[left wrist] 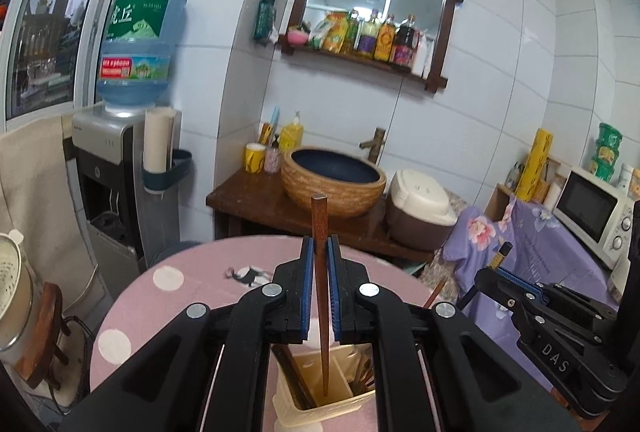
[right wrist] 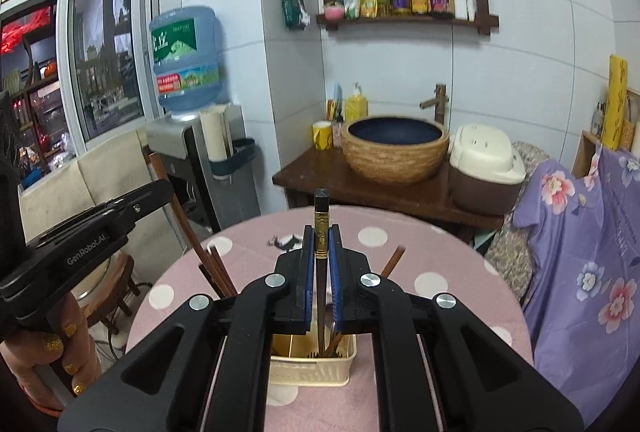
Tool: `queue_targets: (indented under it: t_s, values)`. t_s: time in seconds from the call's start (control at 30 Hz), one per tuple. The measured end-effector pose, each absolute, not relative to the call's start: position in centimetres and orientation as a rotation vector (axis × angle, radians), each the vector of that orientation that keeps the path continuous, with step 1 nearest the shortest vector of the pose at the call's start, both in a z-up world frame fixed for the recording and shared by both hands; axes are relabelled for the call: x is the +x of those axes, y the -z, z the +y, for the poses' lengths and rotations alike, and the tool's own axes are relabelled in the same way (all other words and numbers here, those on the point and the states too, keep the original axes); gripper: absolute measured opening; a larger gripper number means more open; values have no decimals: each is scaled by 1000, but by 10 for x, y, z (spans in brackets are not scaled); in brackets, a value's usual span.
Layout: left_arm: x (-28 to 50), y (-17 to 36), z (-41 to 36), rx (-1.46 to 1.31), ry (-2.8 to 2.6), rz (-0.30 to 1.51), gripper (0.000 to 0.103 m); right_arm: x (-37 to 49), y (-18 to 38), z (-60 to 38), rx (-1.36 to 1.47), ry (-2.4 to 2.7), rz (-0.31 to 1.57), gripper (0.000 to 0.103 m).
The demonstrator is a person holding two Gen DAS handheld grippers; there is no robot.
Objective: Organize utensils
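My left gripper point(left wrist: 320, 250) is shut on a reddish-brown wooden chopstick point(left wrist: 321, 232) that stands nearly upright, its lower tip inside a cream plastic utensil holder point(left wrist: 320, 410) on the pink dotted table point(left wrist: 132, 312). My right gripper point(right wrist: 321, 238) is shut on a dark chopstick with a gold band point(right wrist: 321, 224), whose lower end reaches down into the same holder point(right wrist: 312, 368). Other brown chopsticks point(right wrist: 218, 272) lean out of the holder's left side. In the left wrist view the right gripper point(left wrist: 496, 264) appears at the right. A hand point(right wrist: 48, 360) carries the left gripper at the left of the right wrist view.
Behind the round table stands a dark wooden counter point(left wrist: 248, 203) with a woven basin point(left wrist: 334, 179), a rice cooker point(left wrist: 420, 207) and cups. A water dispenser point(left wrist: 128, 167) is at the left, a purple floral cloth point(right wrist: 580, 272) and microwave point(left wrist: 592, 211) at the right.
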State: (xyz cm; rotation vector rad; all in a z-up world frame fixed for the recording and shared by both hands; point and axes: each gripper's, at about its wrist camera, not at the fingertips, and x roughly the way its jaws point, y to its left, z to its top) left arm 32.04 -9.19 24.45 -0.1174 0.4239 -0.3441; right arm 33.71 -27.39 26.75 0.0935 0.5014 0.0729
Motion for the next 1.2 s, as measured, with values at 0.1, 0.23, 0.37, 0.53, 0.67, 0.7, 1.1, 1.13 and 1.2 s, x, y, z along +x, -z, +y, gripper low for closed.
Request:
queue_targets:
  t_s: [0.1, 0.23, 0.37, 0.53, 0.67, 0.7, 1.1, 1.13, 1.2]
  values:
    - [326, -223, -93, -117, 338, 464, 8, 342, -250, -270, 95, -80, 535, 8]
    - [330, -197, -96, -103, 323, 509, 8, 344, -230, -267, 97, -80, 566, 8]
    - [335, -177, -95, -110, 321, 552, 8, 345, -215, -268, 105, -70, 580, 8]
    - [338, -162, -94, -95, 297, 564, 8, 349, -201, -271, 121, -68, 602, 8]
    - [338, -162, -92, -98, 300, 564, 8, 348, -200, -271, 123, -64, 589, 8]
    - [338, -162, -92, -101, 304, 565, 8, 347, -200, -272, 127, -67, 589, 8]
    - [301, -170, -80, -84, 295, 453, 46, 324, -195, -273, 99, -50, 522, 30]
    - [296, -171, -77, -87, 289, 433, 51, 319, -195, -274, 105, -49, 513, 35]
    - [285, -173, -71, -86, 278, 403, 57, 308, -195, -275, 115, -48, 490, 43]
